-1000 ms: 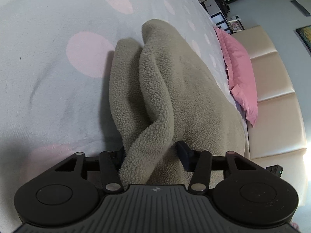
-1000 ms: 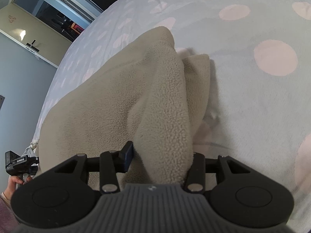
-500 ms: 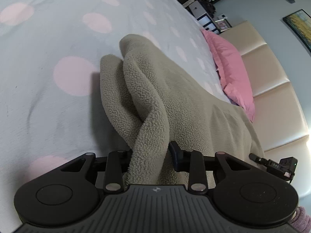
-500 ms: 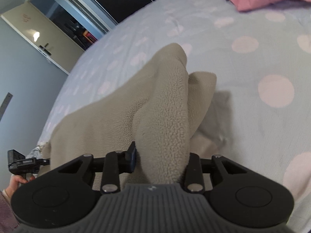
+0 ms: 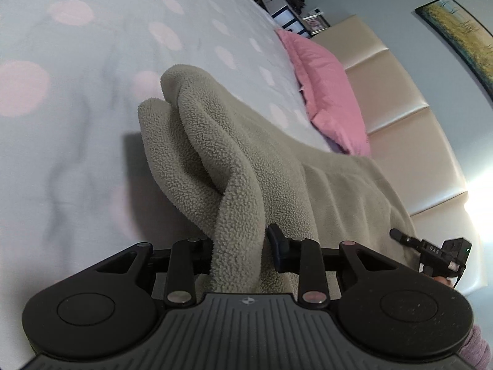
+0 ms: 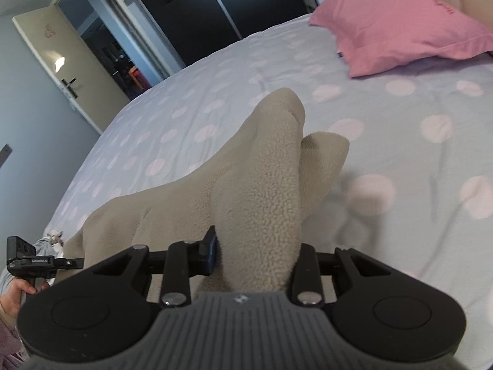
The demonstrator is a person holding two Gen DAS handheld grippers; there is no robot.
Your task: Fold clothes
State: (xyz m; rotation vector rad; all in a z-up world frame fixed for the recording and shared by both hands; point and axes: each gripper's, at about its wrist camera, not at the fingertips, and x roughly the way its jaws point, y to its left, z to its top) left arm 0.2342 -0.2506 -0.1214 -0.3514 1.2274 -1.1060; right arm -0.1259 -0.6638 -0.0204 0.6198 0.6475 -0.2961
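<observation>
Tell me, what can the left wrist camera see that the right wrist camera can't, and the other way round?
Only the left wrist view shows the padded beige headboard, a framed painting on the wall, and the right gripper's tip poking in at the side.

Only the right wrist view shows the open door and the dark wardrobe.

Both show the beige fleece garment pinched in the near gripper, left gripper and right gripper, plus the spotted bedspread and pink pillow.
</observation>
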